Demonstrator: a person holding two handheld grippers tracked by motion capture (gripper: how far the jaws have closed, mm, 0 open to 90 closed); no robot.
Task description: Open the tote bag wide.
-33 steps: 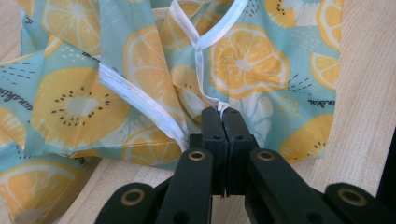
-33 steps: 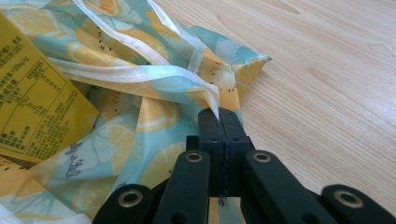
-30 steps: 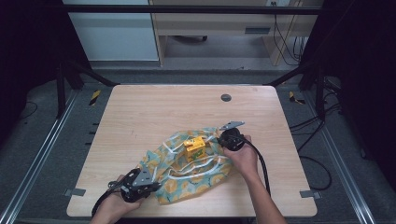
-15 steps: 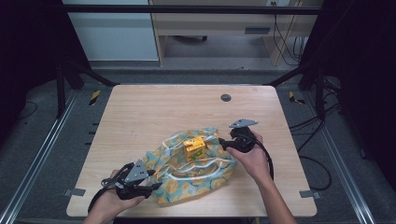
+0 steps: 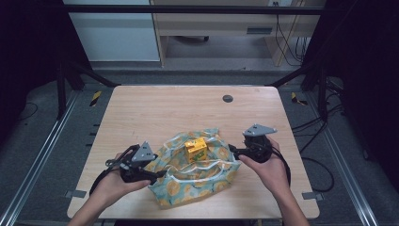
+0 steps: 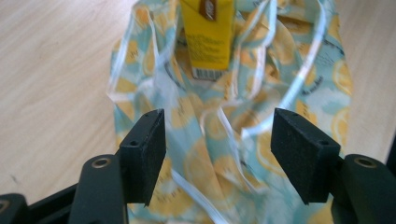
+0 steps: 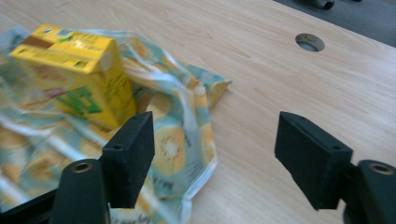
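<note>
A pale blue bag (image 5: 193,176) printed with citrus slices lies crumpled on the near middle of the wooden table. A yellow carton (image 5: 195,149) stands upright on its far part. My left gripper (image 5: 157,173) is at the bag's left edge, open. In the left gripper view its jaws (image 6: 217,140) stand wide apart over the bag (image 6: 261,154), and the carton (image 6: 208,37) is beyond them. My right gripper (image 5: 233,151) is just off the bag's right edge, open. In the right gripper view its gripper (image 7: 215,149) straddles the bag's corner (image 7: 187,135) and bare wood, with the carton (image 7: 74,74) to the left.
A round grommet hole (image 5: 227,98) sits near the table's far edge, also visible as a hole (image 7: 310,42) in the right gripper view. The table's far half is bare wood (image 5: 164,108). Cables (image 5: 324,174) lie on the floor to the right.
The right gripper has moved to the right, off the bag's edge. The left gripper has shifted slightly farther along the bag's left side. The bag lies more spread out.
</note>
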